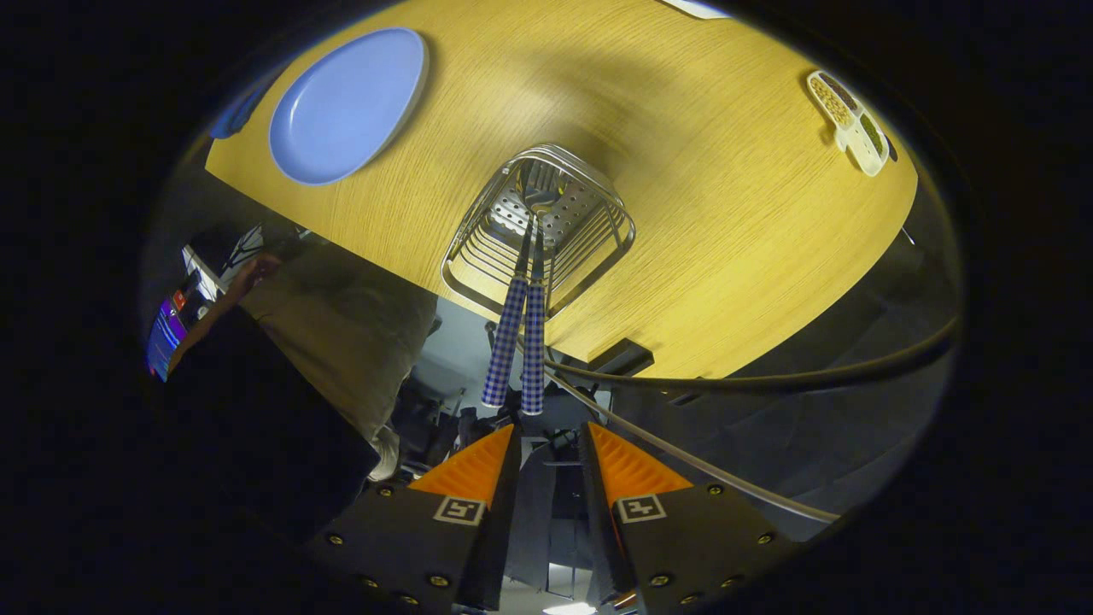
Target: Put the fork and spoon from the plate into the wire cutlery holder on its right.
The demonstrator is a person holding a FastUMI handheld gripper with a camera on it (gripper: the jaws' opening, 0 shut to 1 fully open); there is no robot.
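The wire cutlery holder (540, 231) stands on the wooden table (726, 239), near its edge and straight beyond my fingers. Two utensils with blue-and-white checked handles stand inside it side by side, one handle (505, 342) just left of the other (534, 350). Their heads rest at the holder's perforated bottom, and I cannot tell fork from spoon. The handle ends rise to just ahead of my gripper (551, 427), which is open with nothing between its fingers. The blue plate (346, 107) lies bare on the table, left of the holder.
A white divided dish (850, 120) with small bits sits on the table far right of the holder. A person's sleeve and trouser leg (341, 342) are beside the table edge at left. Cables (768, 376) run across below the table edge at right.
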